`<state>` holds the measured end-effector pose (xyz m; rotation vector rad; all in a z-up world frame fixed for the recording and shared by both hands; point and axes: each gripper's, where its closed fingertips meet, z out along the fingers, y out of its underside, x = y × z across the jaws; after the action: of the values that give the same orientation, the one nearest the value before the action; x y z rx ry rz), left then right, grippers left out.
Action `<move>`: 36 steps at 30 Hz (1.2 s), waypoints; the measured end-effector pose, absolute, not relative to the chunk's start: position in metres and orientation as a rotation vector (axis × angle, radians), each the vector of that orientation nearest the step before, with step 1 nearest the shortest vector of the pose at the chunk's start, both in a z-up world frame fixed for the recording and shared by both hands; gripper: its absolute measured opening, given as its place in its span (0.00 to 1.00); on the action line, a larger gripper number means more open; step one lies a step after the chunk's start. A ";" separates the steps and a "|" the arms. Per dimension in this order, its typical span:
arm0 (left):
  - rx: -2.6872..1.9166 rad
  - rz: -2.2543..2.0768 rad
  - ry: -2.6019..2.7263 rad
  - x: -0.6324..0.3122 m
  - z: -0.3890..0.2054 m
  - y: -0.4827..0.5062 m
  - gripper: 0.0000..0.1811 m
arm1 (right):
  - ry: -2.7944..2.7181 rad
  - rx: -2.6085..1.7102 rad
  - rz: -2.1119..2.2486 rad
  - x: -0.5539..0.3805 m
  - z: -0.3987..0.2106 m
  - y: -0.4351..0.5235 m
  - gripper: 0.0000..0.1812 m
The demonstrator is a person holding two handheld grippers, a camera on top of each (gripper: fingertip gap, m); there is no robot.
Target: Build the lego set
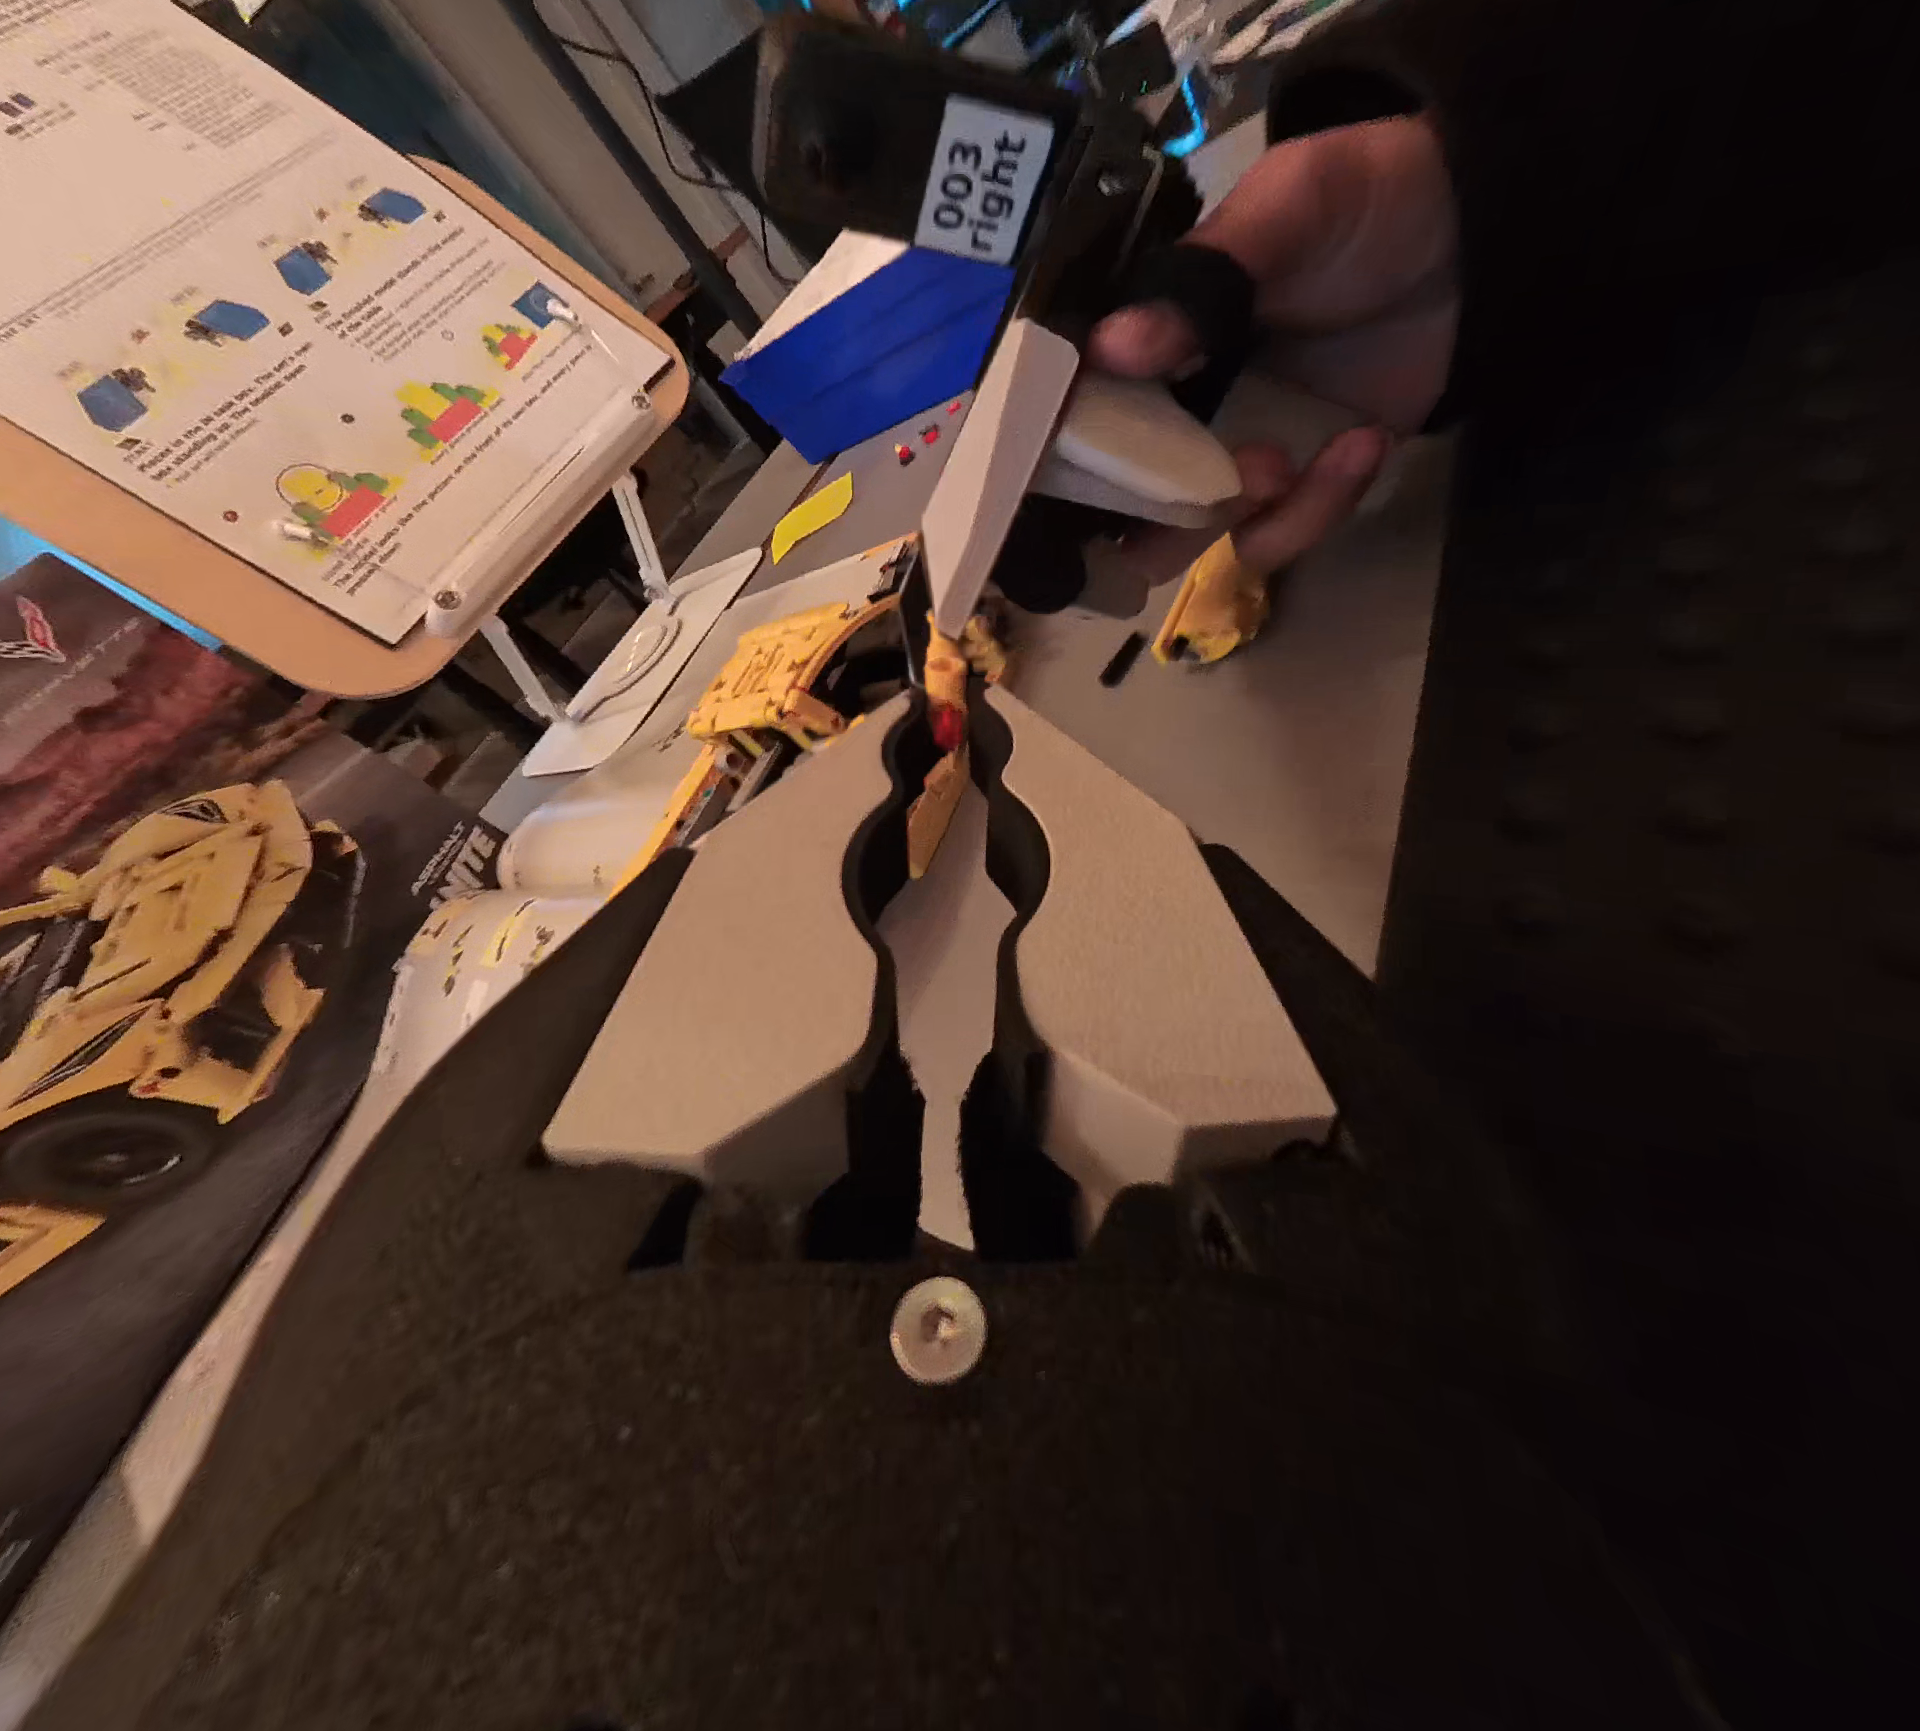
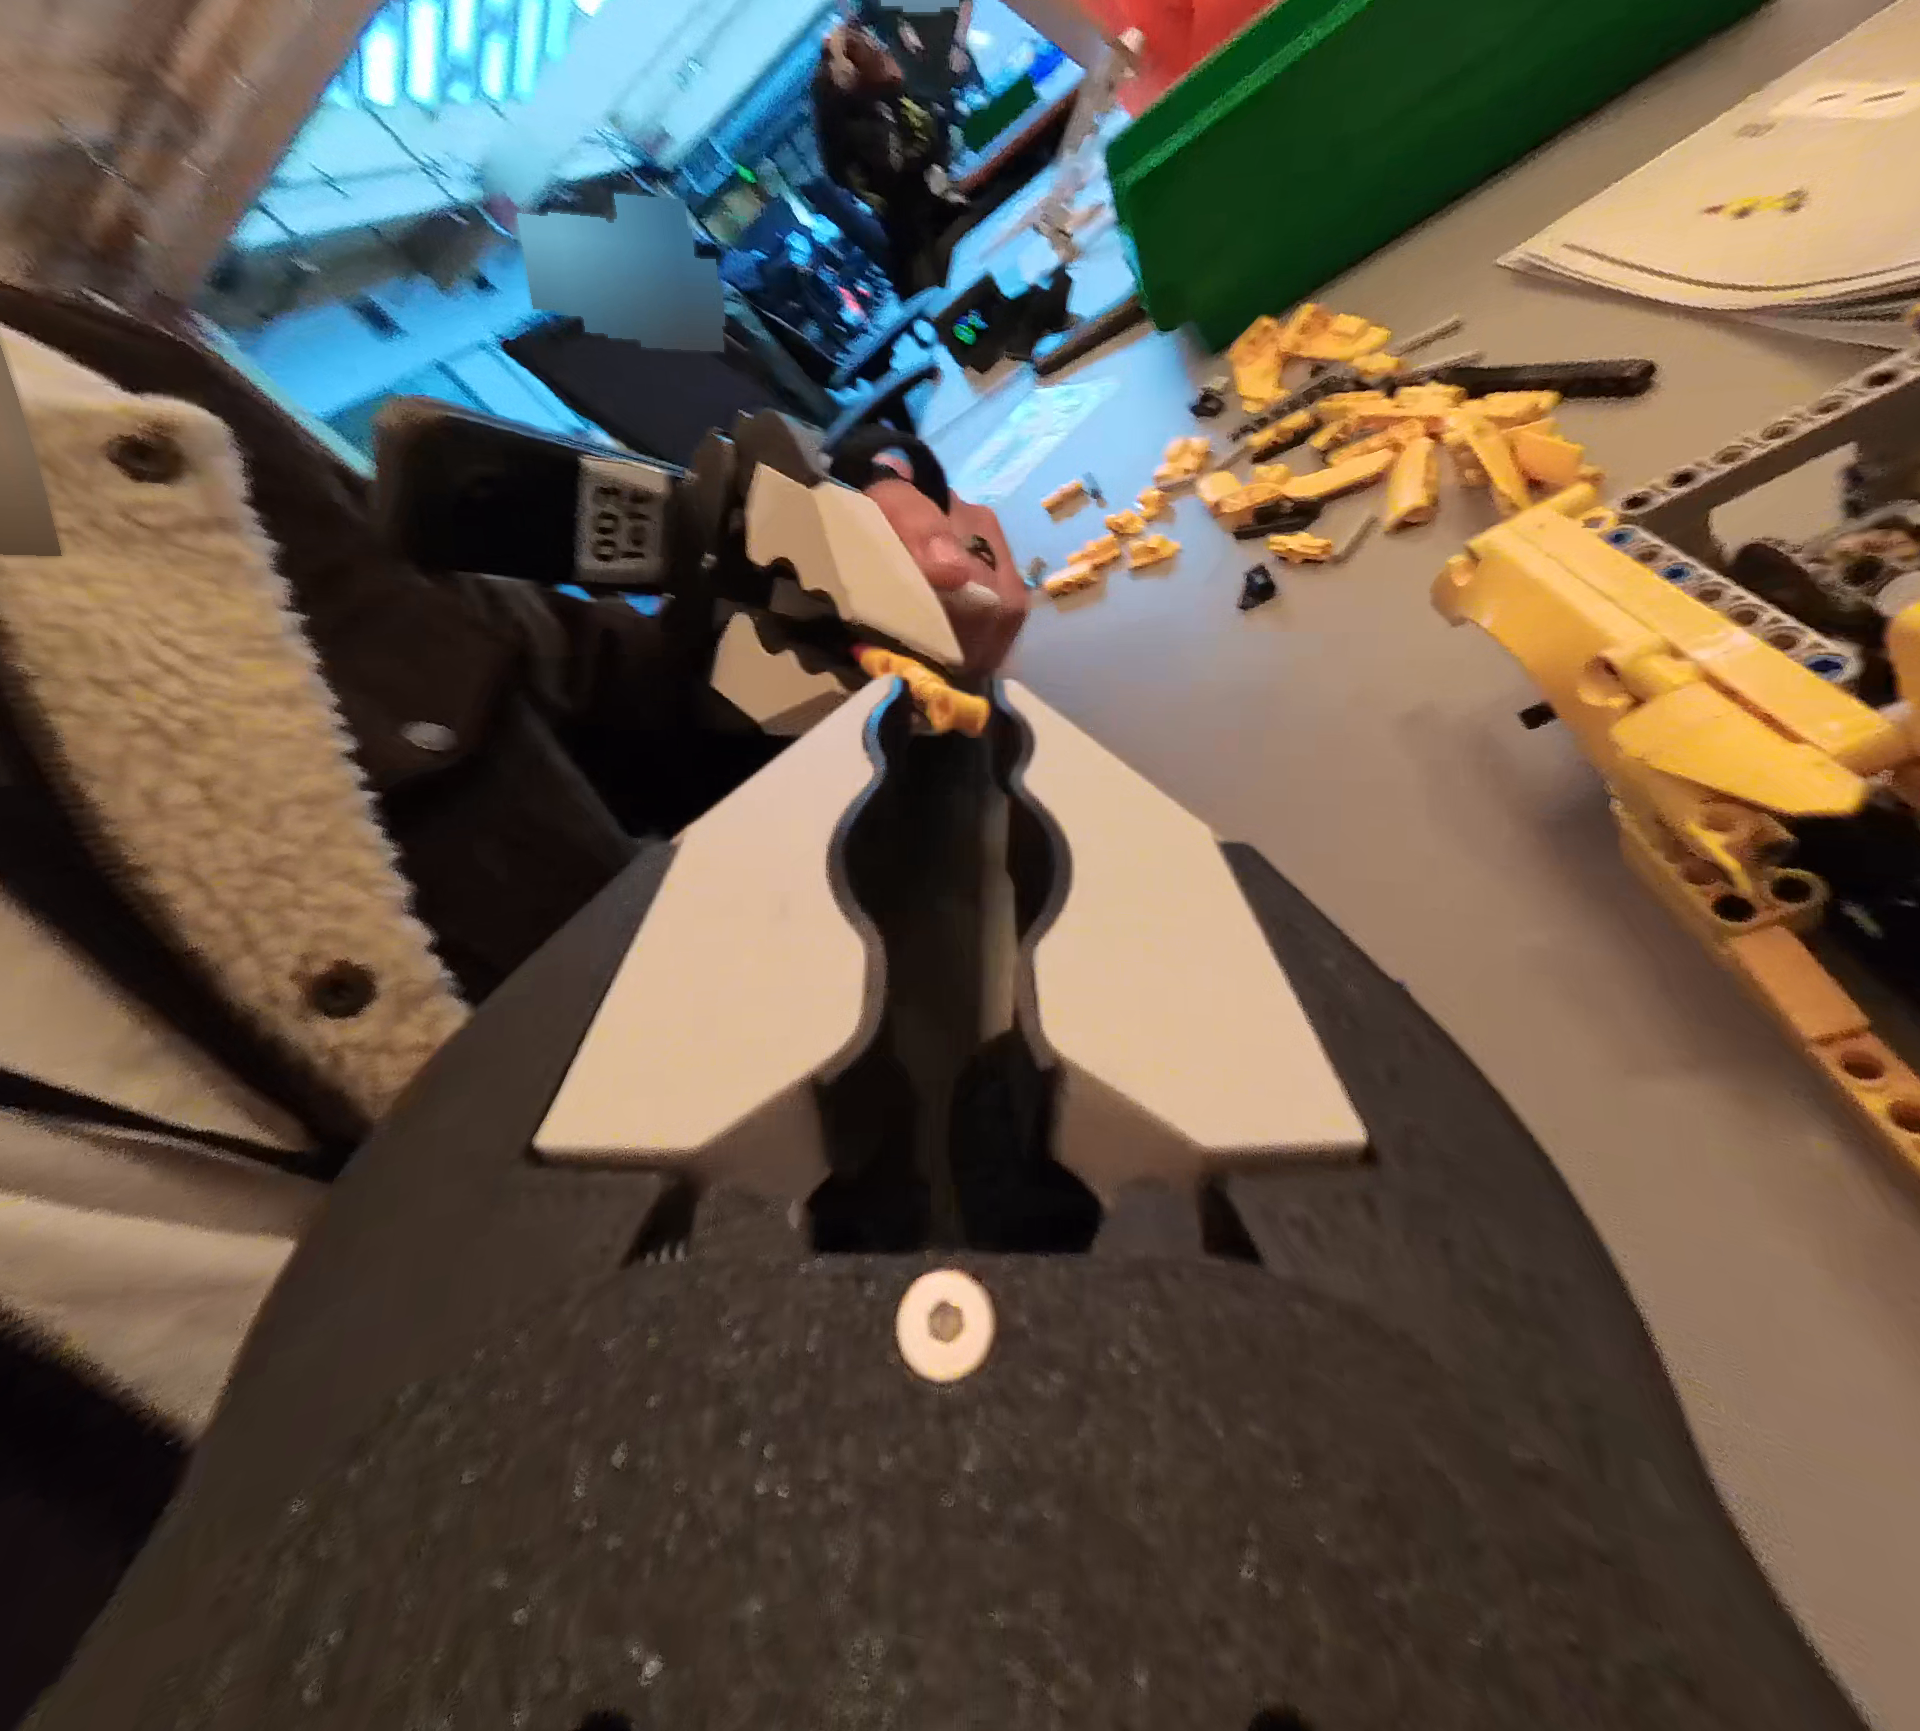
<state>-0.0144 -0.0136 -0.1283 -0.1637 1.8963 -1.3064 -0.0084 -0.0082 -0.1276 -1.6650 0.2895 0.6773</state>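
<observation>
Grey table (image 2: pixel 1299 798) strewn with loose yellow pieces (image 2: pixel 1382 445) by a green bin (image 2: pixel 1455 81); both the left gripper (image 1: pixel 940 725) and right gripper (image 2: pixel 940 705) pinch one small yellow piece (image 2: pixel 930 694).

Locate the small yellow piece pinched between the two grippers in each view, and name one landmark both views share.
Left wrist view: the small yellow piece sits just above centre, between this gripper's fingertips.
Right wrist view: it sits above centre, at the fingertips.
Shared landmark: the half-built yellow car on the table.
</observation>
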 end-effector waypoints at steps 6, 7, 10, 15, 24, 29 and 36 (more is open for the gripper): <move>-0.135 -1.381 1.878 -0.023 -0.121 -0.018 0.04 | 0.258 -1.575 0.837 -0.019 -0.116 -0.012 0.06; -0.122 -1.384 1.878 -0.025 -0.121 -0.019 0.04 | 0.256 -1.576 0.874 -0.022 -0.116 -0.012 0.05; -0.117 -1.402 1.858 -0.027 -0.116 -0.022 0.04 | 0.250 -1.544 0.958 -0.026 -0.111 -0.015 0.04; -0.138 -1.527 1.802 -0.037 -0.099 -0.029 0.04 | 0.242 -1.471 1.116 -0.035 -0.104 -0.015 0.04; -0.154 -1.603 1.803 -0.041 -0.095 -0.029 0.08 | 0.265 -1.346 1.290 -0.031 -0.092 -0.024 0.03; -0.151 -1.612 1.791 -0.042 -0.092 -0.030 0.08 | 0.250 -1.332 1.359 -0.036 -0.090 -0.025 0.04; -0.139 -1.631 1.785 -0.043 -0.091 -0.030 0.04 | 0.262 -1.327 1.407 -0.038 -0.092 -0.024 0.03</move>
<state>-0.0431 -0.0297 -0.0906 -0.1389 1.7854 -1.6307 -0.0377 -0.0241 -0.0922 -1.3273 0.2622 1.4071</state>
